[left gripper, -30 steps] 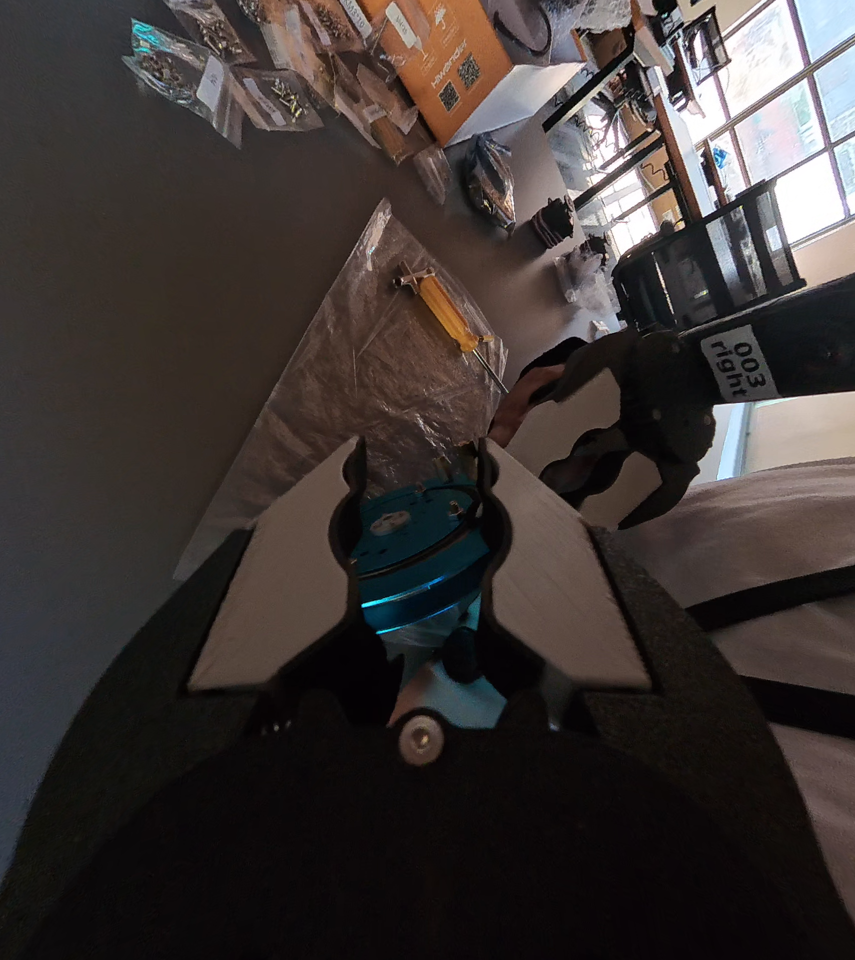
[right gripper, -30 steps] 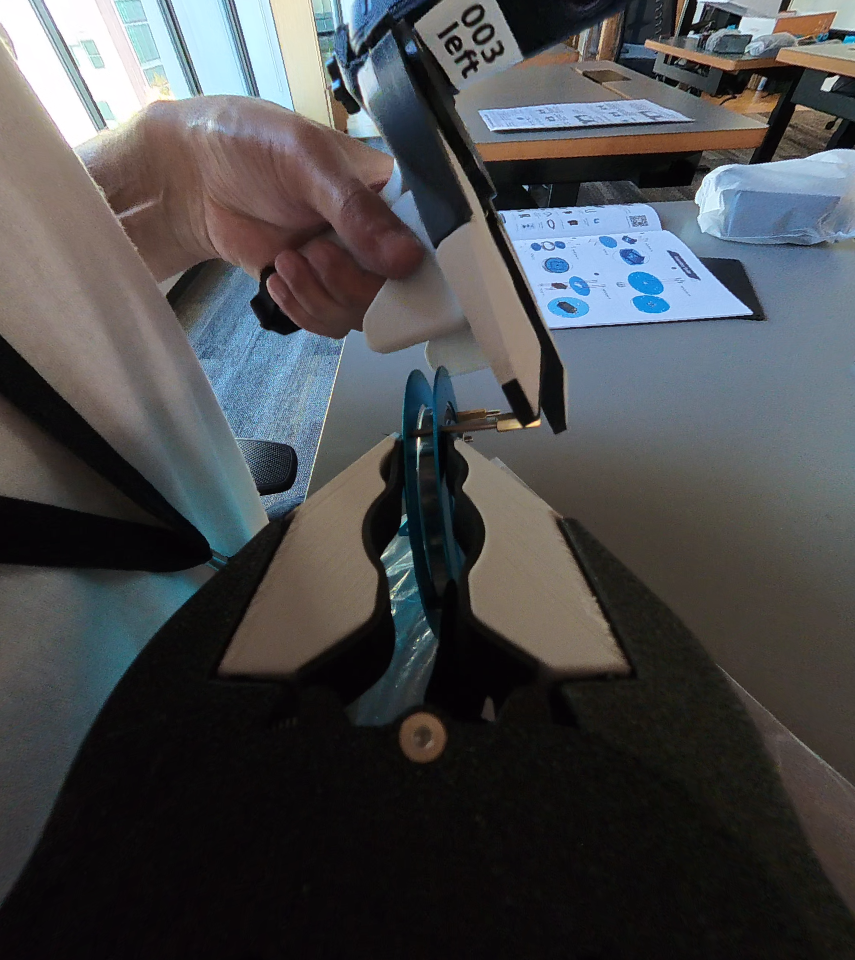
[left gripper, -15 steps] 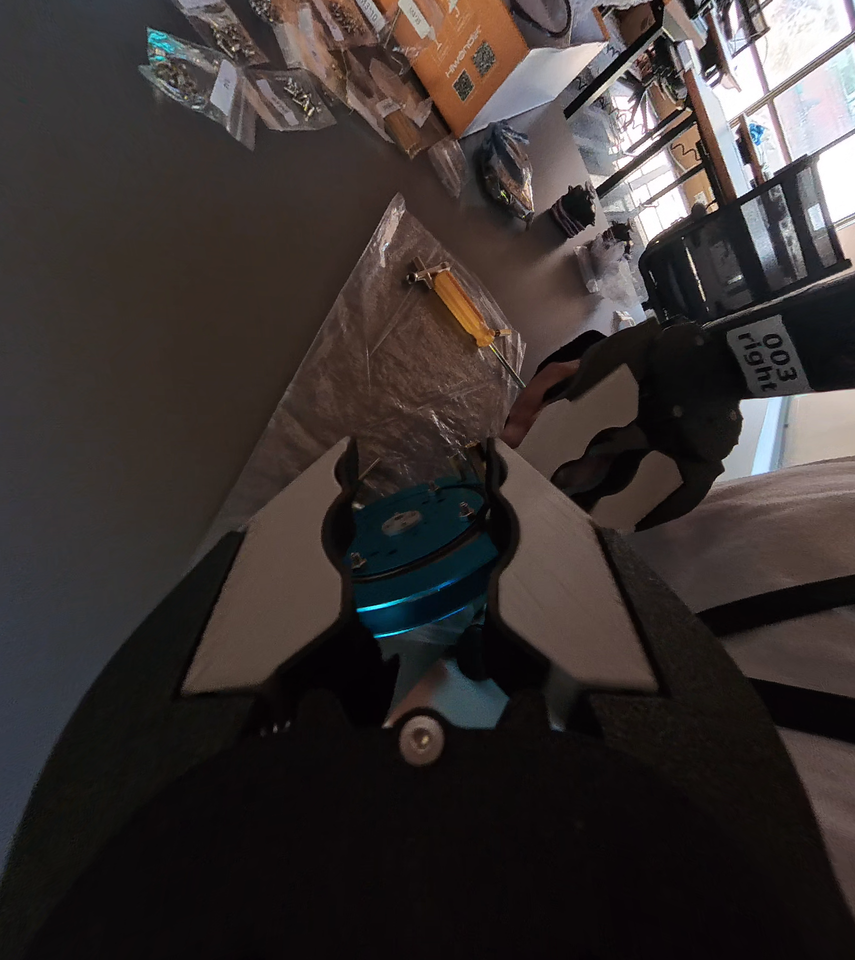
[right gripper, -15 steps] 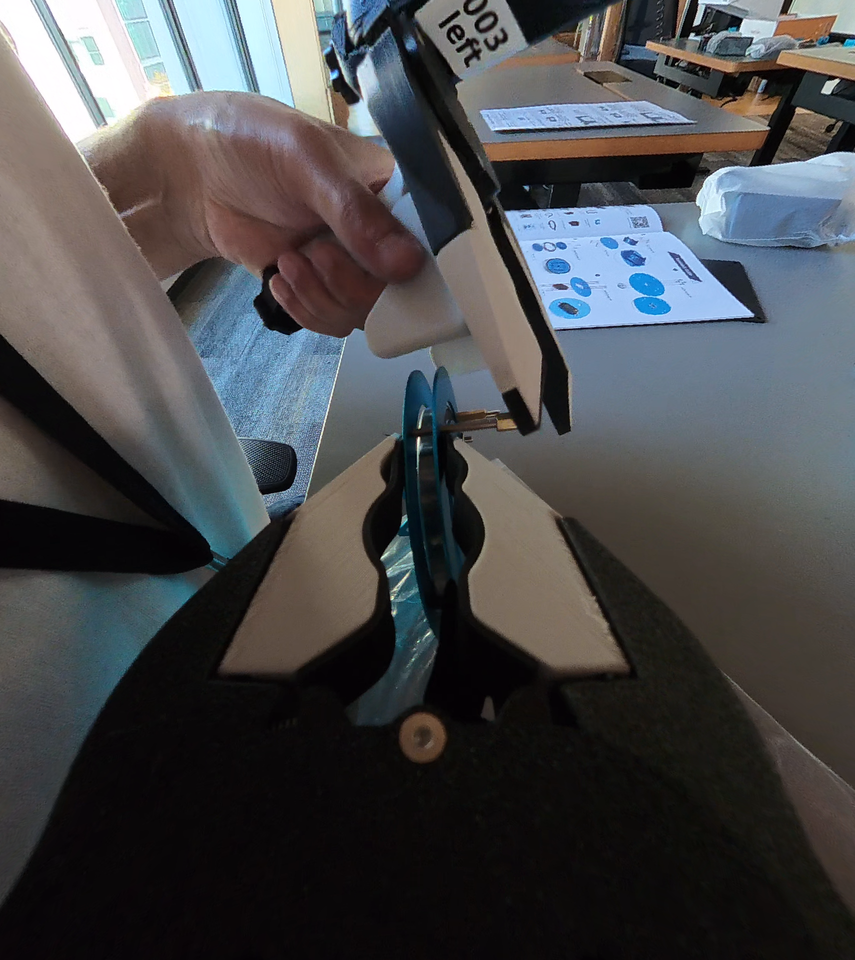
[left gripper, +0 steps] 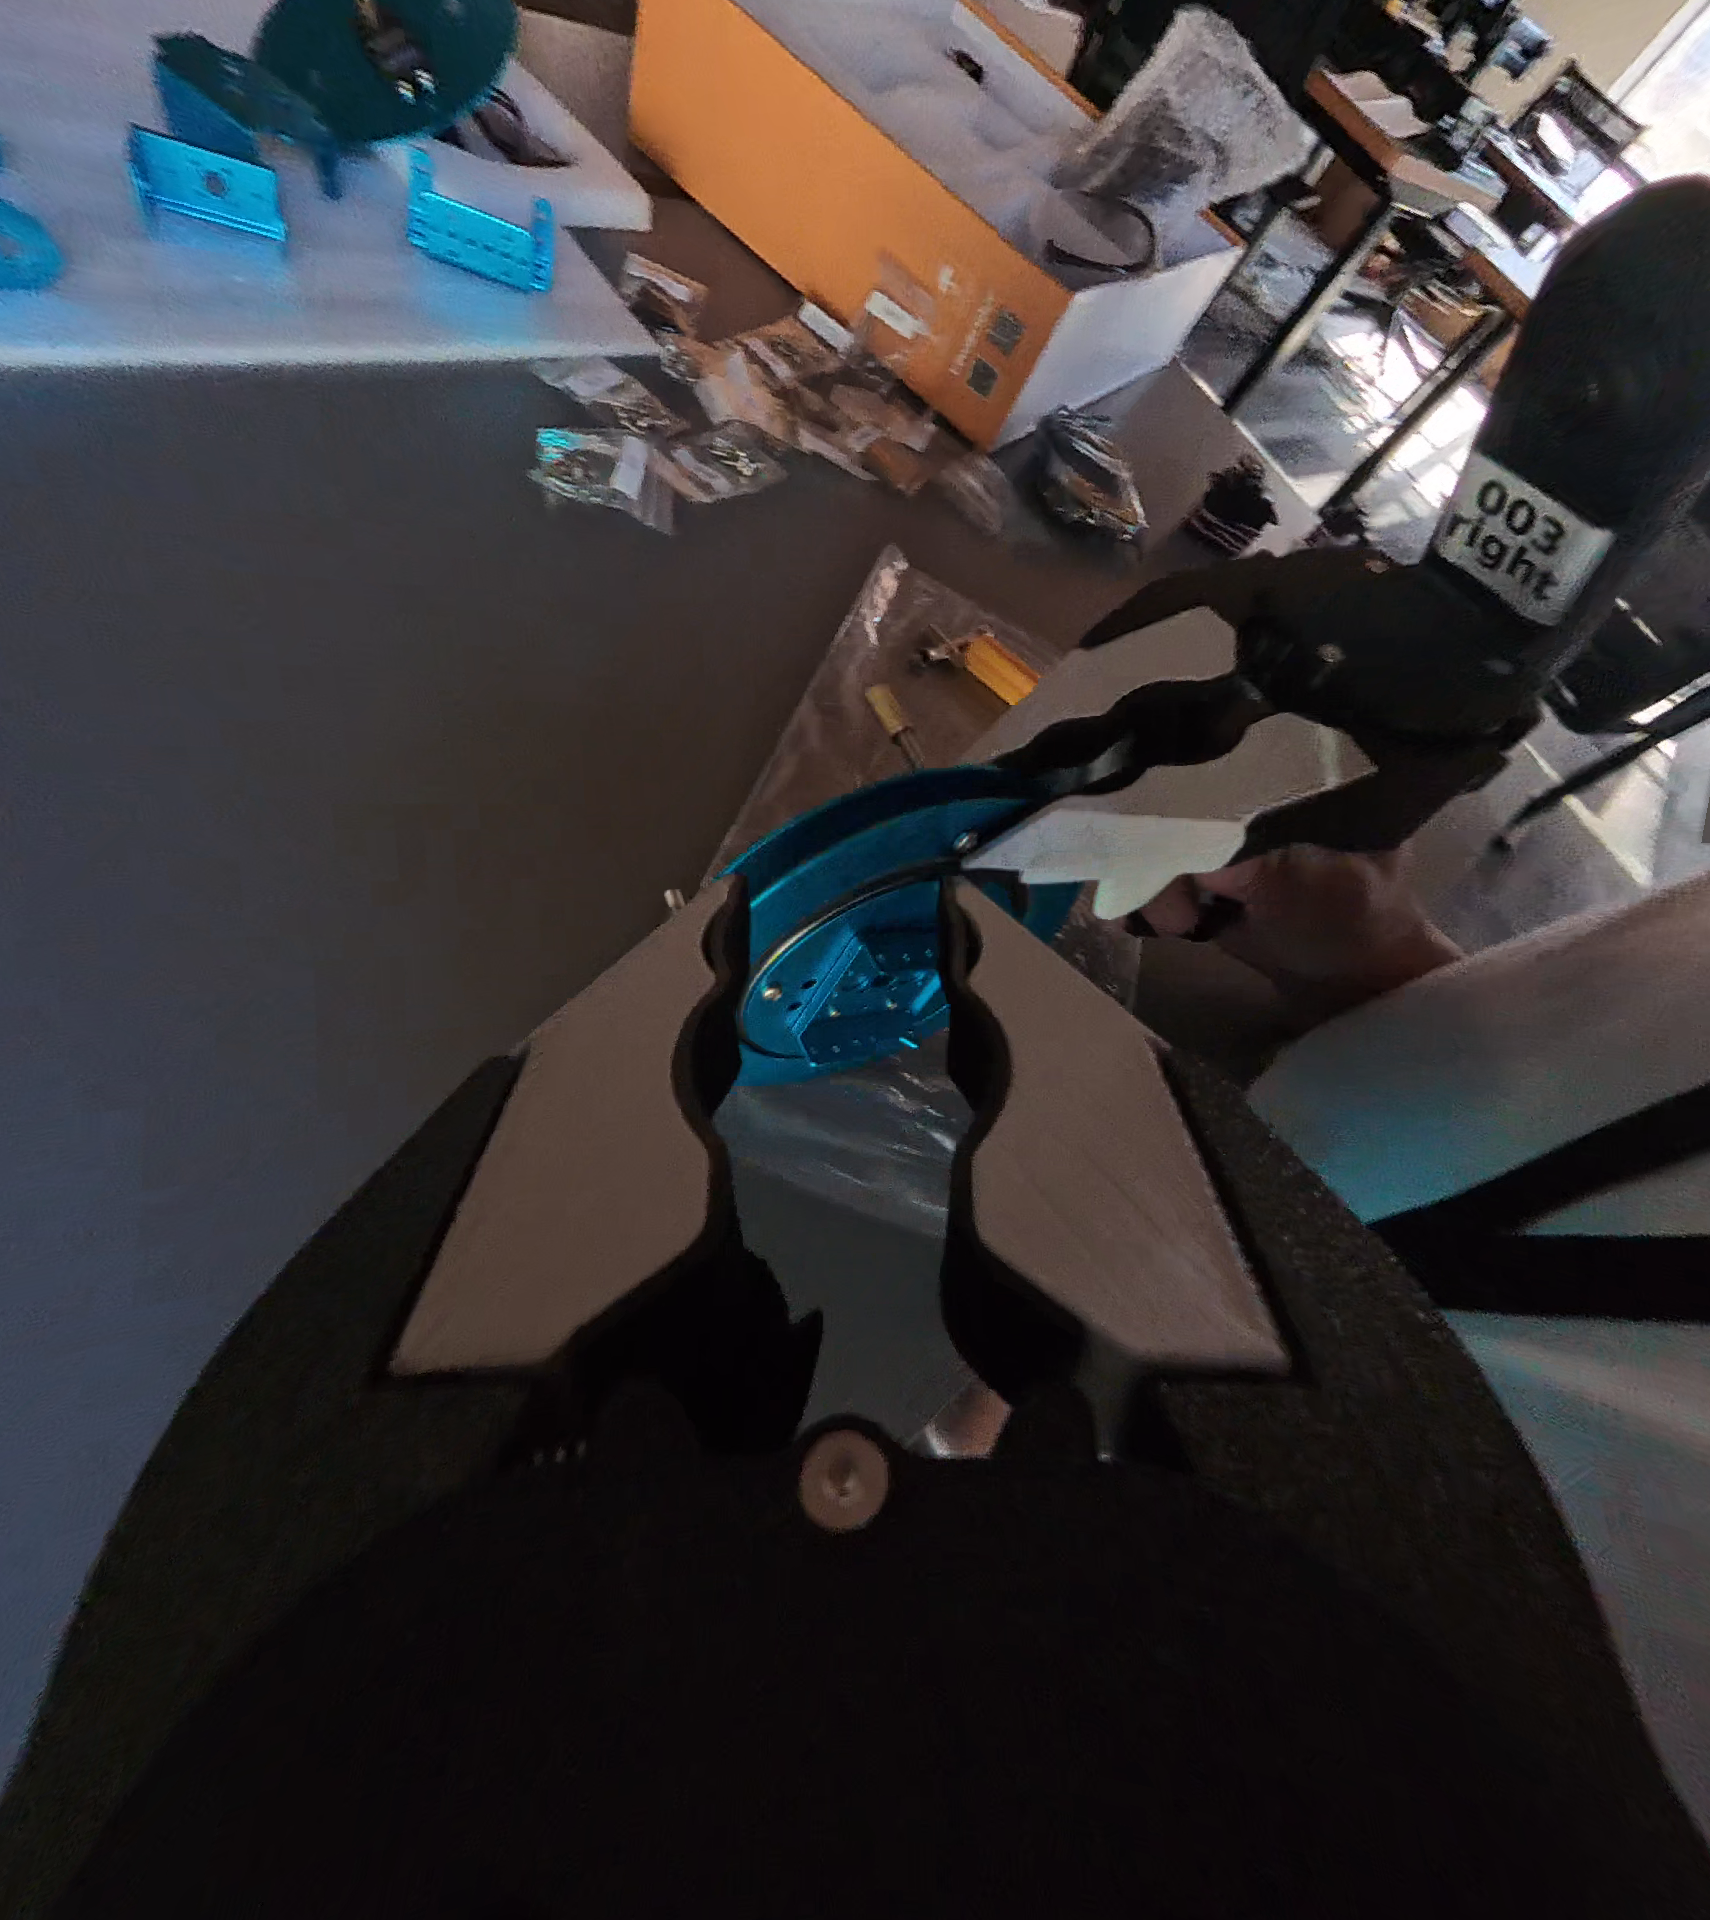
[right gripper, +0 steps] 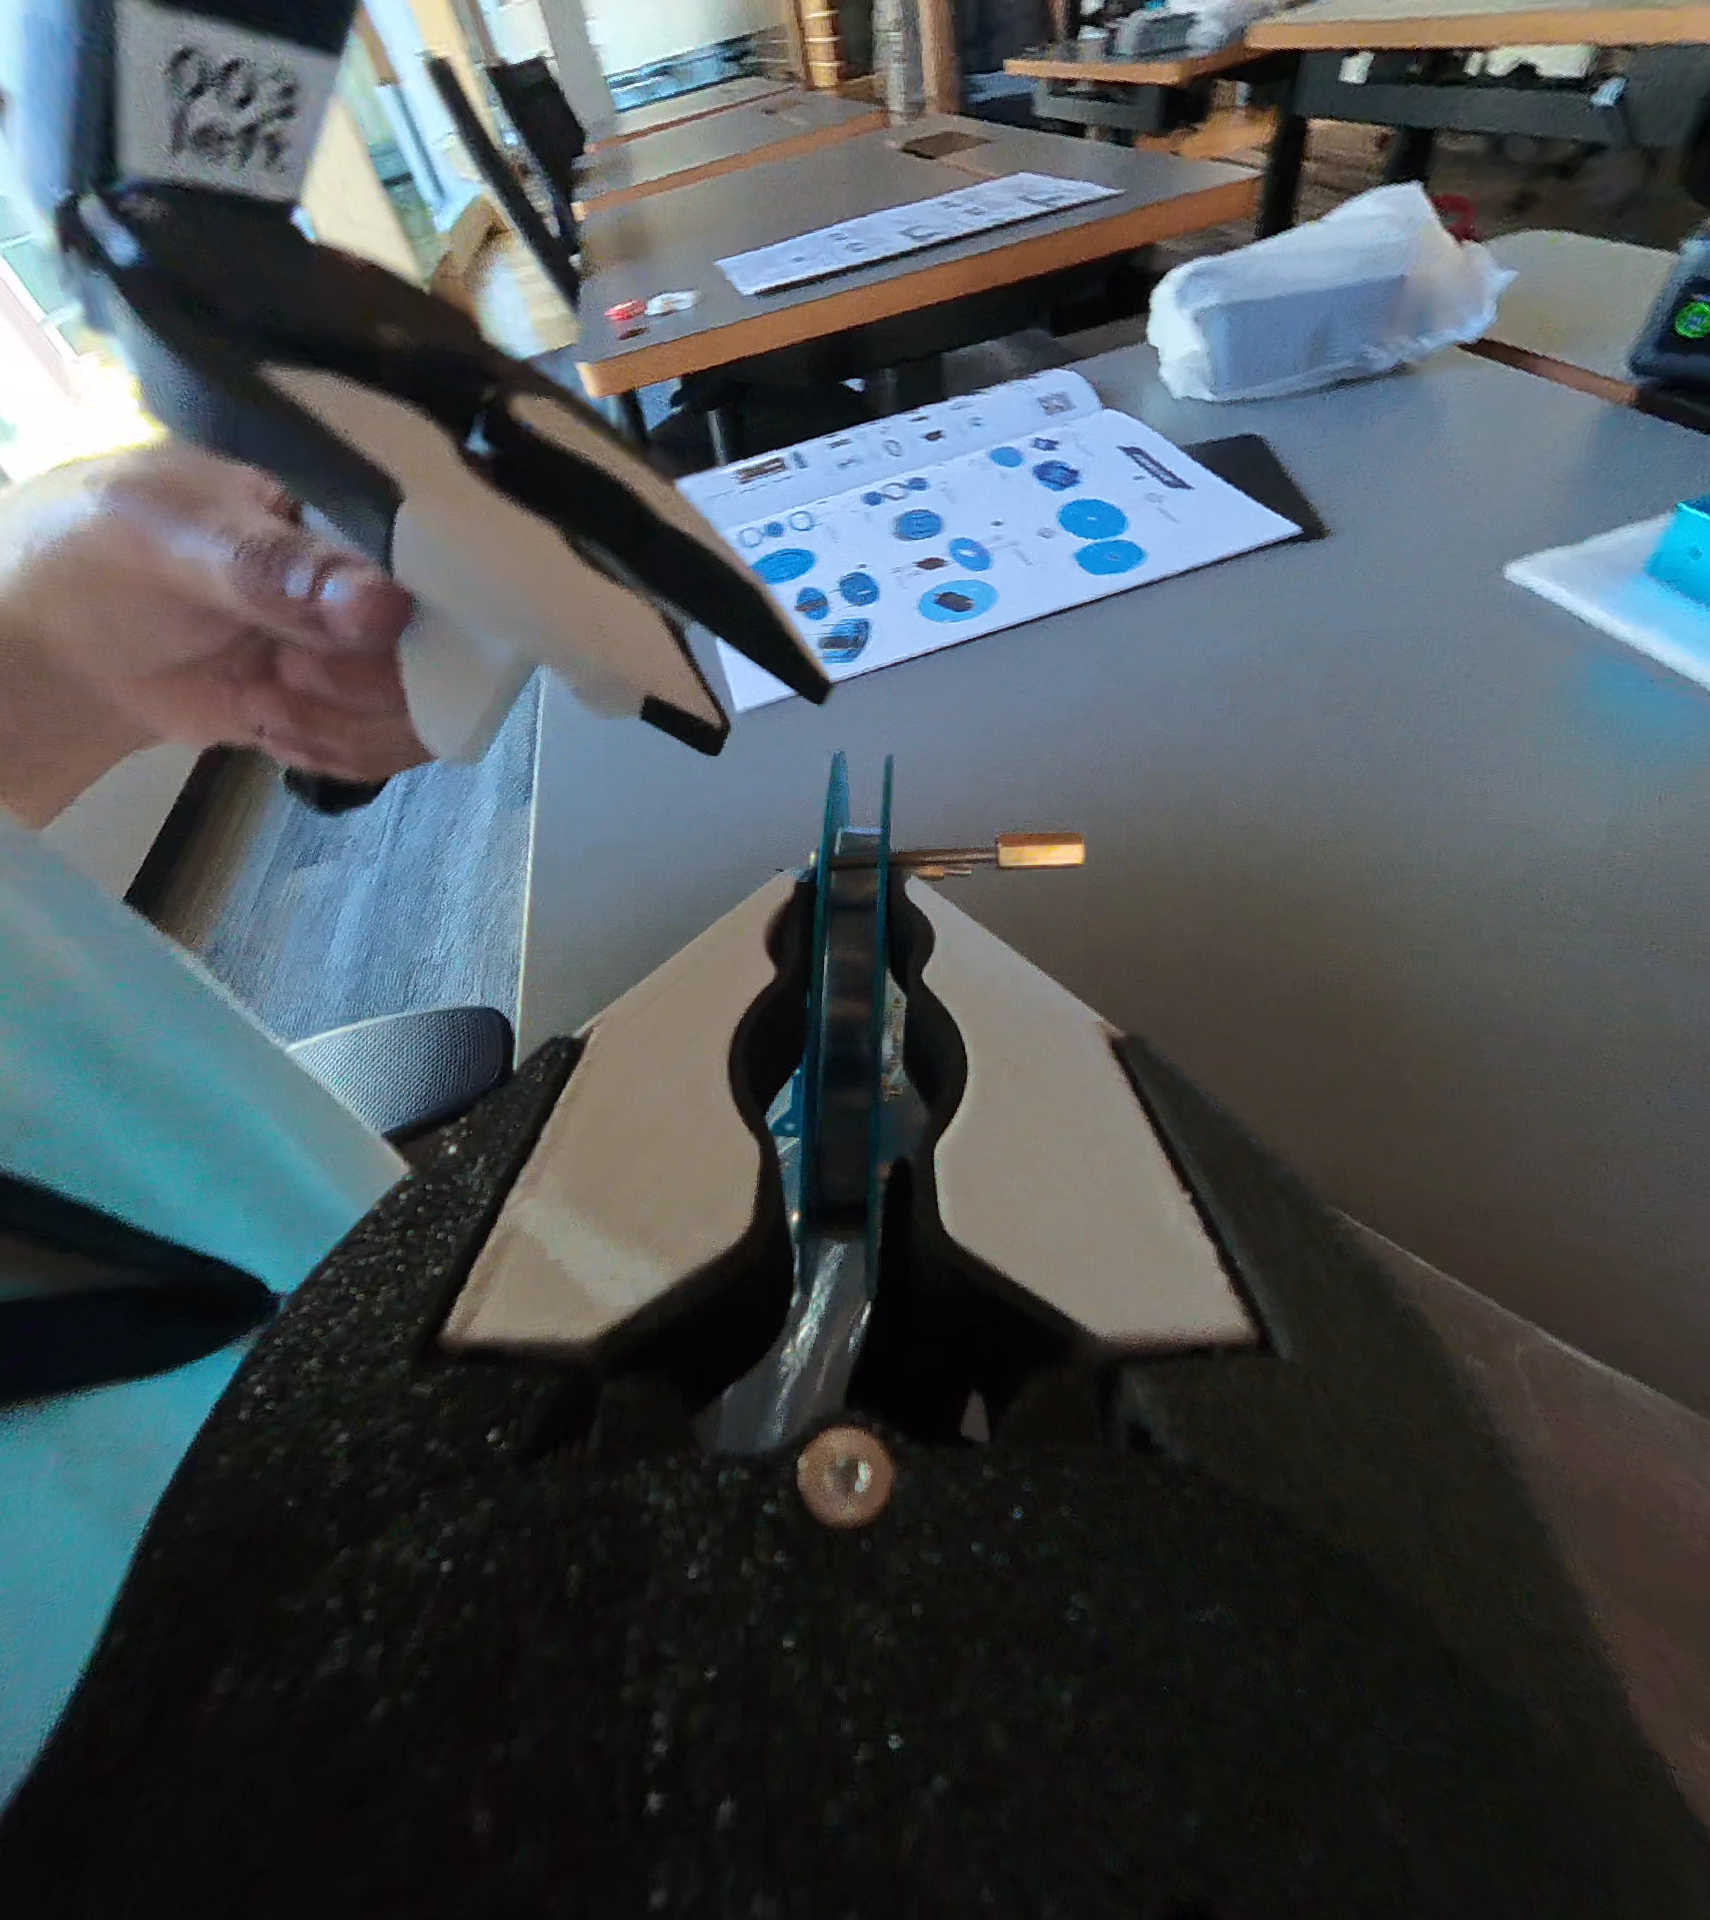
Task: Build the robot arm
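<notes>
Two hand-held grippers over a grey table (right gripper: 1350, 831). The right gripper (right gripper: 851, 904) is clamped edge-on around a blue anodised metal double-disc assembly (right gripper: 856, 997), raised clear of the tabletop. One brass hexagonal standoff (right gripper: 1038, 852) projects sideways from the disc on a thin pin, already seated. The left gripper (left gripper: 835, 914) stands apart from the disc, fingers parted and holding nothing. An open illustrated instruction booklet (right gripper: 986, 520) and loose blue metal brackets (left gripper: 207, 203) lie beyond, unassembled.
</notes>
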{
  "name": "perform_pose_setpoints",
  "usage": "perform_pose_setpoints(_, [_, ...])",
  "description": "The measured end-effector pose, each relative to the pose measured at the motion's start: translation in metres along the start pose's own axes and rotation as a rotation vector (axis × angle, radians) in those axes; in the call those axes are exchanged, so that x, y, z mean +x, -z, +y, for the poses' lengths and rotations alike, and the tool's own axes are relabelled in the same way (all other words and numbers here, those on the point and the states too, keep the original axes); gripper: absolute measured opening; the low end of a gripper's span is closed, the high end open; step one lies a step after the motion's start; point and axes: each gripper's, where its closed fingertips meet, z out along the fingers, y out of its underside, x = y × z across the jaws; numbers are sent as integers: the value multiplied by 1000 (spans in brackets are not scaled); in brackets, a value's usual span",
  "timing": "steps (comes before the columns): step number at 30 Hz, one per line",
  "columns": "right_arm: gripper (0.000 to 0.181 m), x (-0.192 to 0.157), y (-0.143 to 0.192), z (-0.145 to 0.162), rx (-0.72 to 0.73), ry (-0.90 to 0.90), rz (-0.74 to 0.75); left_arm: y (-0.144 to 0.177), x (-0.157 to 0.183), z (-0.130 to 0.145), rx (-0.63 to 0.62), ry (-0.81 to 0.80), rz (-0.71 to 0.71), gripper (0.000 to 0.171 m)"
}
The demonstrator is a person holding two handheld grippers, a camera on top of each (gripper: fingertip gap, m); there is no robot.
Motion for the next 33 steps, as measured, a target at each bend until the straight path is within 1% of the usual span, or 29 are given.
perform_pose_setpoints(1, [12, 3, -1, 0, 0, -34, 21, 1, -2, 1, 34, 6, -26, 35])
perform_pose_setpoints(2, [12, 3, -1, 0, 2, -66, 30, 1, 2, 3, 68, 19, -20, 33])
perform_pose_setpoints(3, [13, 2, -1, 0, 5, -91, 30, -1, 8, 6, 91, 44, 7, 27])
perform_pose_setpoints(4, [12, 0, -1, 0, 9, -110, 27, -4, 12, 9, 107, 78, 25, 24])
perform_pose_setpoints(7, [13, -9, -1, 0, 8, -126, 11, -10, 11, 12, 192, 161, 53, 24])
perform_pose_setpoints(8, [17, -13, -1, 0, 7, -119, -5, -10, 8, 11, 223, 180, 55, 20])
perform_pose_setpoints(10, [28, -29, -1, 1, -11, -111, -75, -10, 6, 11, 257, 211, 74, 21])
perform_pose_setpoints(11, [30, -34, 0, 2, -20, -105, -87, -9, 3, 10, 270, 213, 65, 22])
perform_pose_setpoints(15, [32, -41, -3, 3, -51, -57, -71, -5, 0, 11, 296, 173, 11, 21])
perform_pose_setpoints(17, [32, -40, -6, 1, -47, -82, -65, -3, 0, 10, 317, 139, -22, 13])
perform_pose_setpoints(19, [31, -41, -9, -1, -35, -143, -75, 1, 1, 11, 339, 122, -50, 13])
perform_pose_setpoints(21, [33, -43, -11, -2, -24, -189, -99, 6, 5, 13, 360, 147, -39, 12])
perform_pose_setpoints(25, [47, -50, -8, -4, -4, -230, -166, 9, 9, 12, 384, 182, -14, 12])
perform_pose_setpoints(27, [45, -50, -7, -4, 2, -249, -179, 8, 10, 11, 377, 190, -3, 12])
perform_pose_setpoints(29, [37, -45, -6, -3, 9, -268, -164, 8, 15, 9, 377, 186, 23, 13])
perform_pose_setpoints(31, [43, -47, -5, -5, 21, -283, -184, 10, 25, 4, 385, 192, 76, 25])
perform_pose_setpoints(32, [47, -50, -5, -7, 30, -292, -206, 10, 29, 2, 386, 196, 95, 25])
perform_pose_setpoints(33, [55, -54, -4, -9, 41, -299, -228, 9, 29, 2, 382, 191, 84, 29])
